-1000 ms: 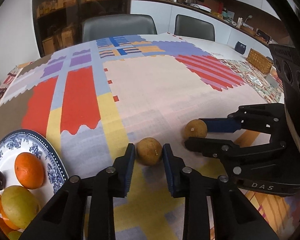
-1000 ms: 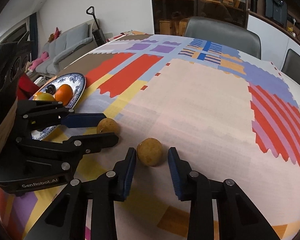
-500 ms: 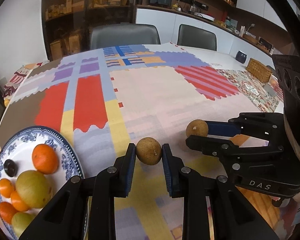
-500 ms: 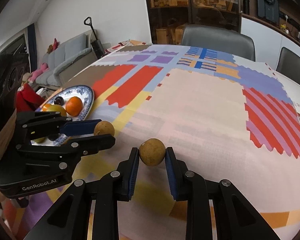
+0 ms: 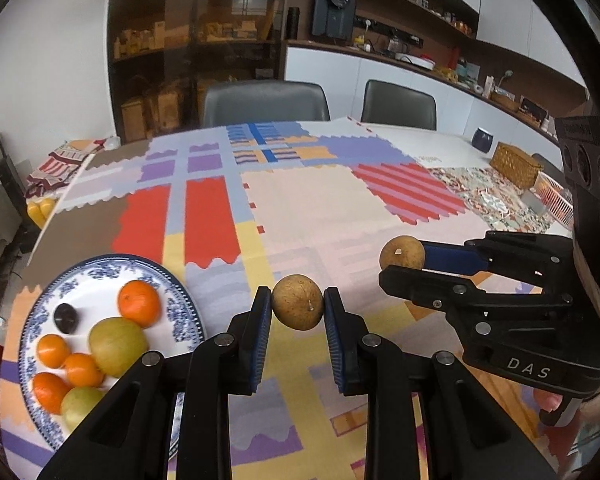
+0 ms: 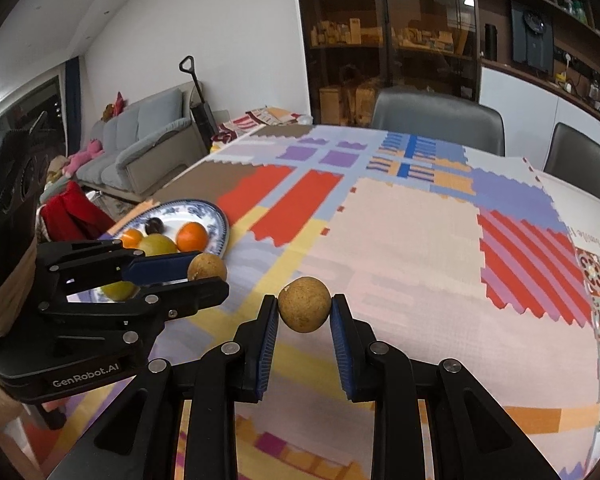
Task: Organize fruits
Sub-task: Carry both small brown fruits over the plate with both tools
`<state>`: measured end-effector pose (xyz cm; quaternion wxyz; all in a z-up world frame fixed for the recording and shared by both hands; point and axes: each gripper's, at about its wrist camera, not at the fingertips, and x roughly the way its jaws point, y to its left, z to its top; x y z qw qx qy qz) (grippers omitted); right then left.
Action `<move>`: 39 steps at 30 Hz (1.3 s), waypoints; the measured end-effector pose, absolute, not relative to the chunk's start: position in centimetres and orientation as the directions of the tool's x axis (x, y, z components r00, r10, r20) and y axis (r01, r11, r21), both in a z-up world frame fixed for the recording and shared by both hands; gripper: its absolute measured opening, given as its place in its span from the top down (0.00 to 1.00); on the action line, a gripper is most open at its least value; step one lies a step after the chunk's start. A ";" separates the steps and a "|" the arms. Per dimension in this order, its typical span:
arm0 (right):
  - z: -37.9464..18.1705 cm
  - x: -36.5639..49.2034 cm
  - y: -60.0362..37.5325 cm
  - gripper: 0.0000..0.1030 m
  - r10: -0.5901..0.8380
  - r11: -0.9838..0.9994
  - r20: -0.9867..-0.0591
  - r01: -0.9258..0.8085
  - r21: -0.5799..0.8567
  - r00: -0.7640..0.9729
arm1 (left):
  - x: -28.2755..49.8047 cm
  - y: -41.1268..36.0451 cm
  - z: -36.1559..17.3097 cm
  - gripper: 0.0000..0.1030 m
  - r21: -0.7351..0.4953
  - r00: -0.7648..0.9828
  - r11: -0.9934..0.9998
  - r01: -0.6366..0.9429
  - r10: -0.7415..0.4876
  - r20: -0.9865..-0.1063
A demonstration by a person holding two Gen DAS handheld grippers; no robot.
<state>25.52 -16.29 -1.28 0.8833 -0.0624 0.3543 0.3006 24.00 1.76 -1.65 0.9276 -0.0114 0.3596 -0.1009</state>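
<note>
My left gripper (image 5: 297,304) is shut on a round brown fruit (image 5: 297,307) and holds it above the patchwork cloth; it also shows in the right wrist view (image 6: 206,270). My right gripper (image 6: 305,309) is shut on a second brown fruit (image 6: 304,309), also lifted; this fruit shows in the left wrist view (image 5: 402,253) to the right. A blue-patterned white plate (image 5: 84,284) at the left holds several oranges (image 5: 139,303), two green-yellow fruits (image 5: 118,346) and a dark plum (image 5: 65,318). The plate shows in the right wrist view (image 6: 216,216) behind the left gripper.
The table carries a colourful patchwork cloth (image 5: 308,200). Two grey chairs (image 5: 265,104) stand at the far edge. A wicker basket (image 5: 515,164) and a dark mug (image 5: 482,140) sit at the far right. A sofa (image 6: 140,140) stands beyond the table's left side.
Both grippers closed on their brown fruits and lifted them off the cloth. The left gripper has drawn back, so more of the plate shows.
</note>
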 end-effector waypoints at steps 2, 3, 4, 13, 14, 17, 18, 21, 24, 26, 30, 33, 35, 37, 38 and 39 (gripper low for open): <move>-0.8 25.0 -16.1 0.73 0.492 0.809 -0.656 -0.579 0.102 0.572 | 23.3 2.1 -1.0 0.74 -0.088 0.735 0.983 0.164 -0.181 -0.654; -0.6 24.7 -15.9 0.73 0.495 0.808 -0.652 -0.581 0.101 0.575 | 23.0 2.3 -0.8 0.74 -0.085 0.739 0.984 0.159 -0.176 -0.651; -0.4 24.6 -15.8 0.73 0.497 0.807 -0.648 -0.581 0.101 0.577 | 22.6 2.5 -0.5 0.74 -0.080 0.747 0.985 0.151 -0.167 -0.644; 1.0 22.3 -14.0 0.73 0.524 0.796 -0.624 -0.593 0.118 0.580 | 19.5 4.8 1.3 0.74 -0.058 0.793 0.995 0.083 -0.101 -0.601; 1.2 22.1 -13.7 0.73 0.529 0.794 -0.619 -0.596 0.119 0.581 | 19.3 5.0 1.4 0.74 -0.057 0.795 0.995 0.076 -0.095 -0.599; 1.7 21.5 -13.0 0.73 0.539 0.788 -0.609 -0.605 0.120 0.581 | 18.3 5.9 2.0 0.74 -0.061 0.807 0.997 0.048 -0.075 -0.585; 1.9 21.4 -12.7 0.73 0.542 0.785 -0.607 -0.608 0.120 0.581 | 18.2 6.1 2.1 0.74 -0.062 0.809 0.997 0.043 -0.071 -0.584; 2.5 20.8 -11.9 0.73 0.552 0.780 -0.595 -0.615 0.120 0.584 | 17.4 7.1 2.5 0.74 -0.060 0.815 0.998 0.018 -0.050 -0.577; 3.0 20.4 -11.1 0.73 0.561 0.775 -0.586 -0.620 0.123 0.585 | 16.5 8.1 2.8 0.74 -0.052 0.823 0.999 -0.006 -0.024 -0.568; 3.3 20.2 -10.4 0.73 0.566 0.770 -0.582 -0.627 0.120 0.584 | 15.9 8.8 3.0 0.74 -0.047 0.827 0.999 -0.021 -0.009 -0.562; 3.7 19.9 -8.9 0.73 0.579 0.757 -0.577 -0.642 0.117 0.577 | 14.8 10.3 3.2 0.74 -0.034 0.831 0.998 -0.054 0.026 -0.556; 3.7 19.6 -7.6 0.73 0.587 0.746 -0.576 -0.657 0.111 0.569 | 14.1 11.7 3.2 0.74 -0.028 0.830 0.996 -0.080 0.052 -0.555; 3.7 19.6 -6.6 0.73 0.591 0.737 -0.581 -0.667 0.109 0.560 | 13.9 12.4 3.0 0.74 -0.021 0.829 0.995 -0.094 0.067 -0.556; 3.7 19.5 -5.9 0.73 0.594 0.732 -0.582 -0.673 0.104 0.556 | 13.7 13.2 2.8 0.74 -0.015 0.825 0.994 -0.109 0.082 -0.559; 3.6 19.6 -5.3 0.73 0.596 0.728 -0.584 -0.678 0.103 0.551 | 13.7 13.6 2.7 0.74 -0.013 0.823 0.993 -0.113 0.087 -0.561; 3.6 19.6 -4.9 0.73 0.598 0.725 -0.585 -0.681 0.103 0.548 | 13.7 14.0 2.6 0.74 -0.008 0.822 0.993 -0.117 0.092 -0.562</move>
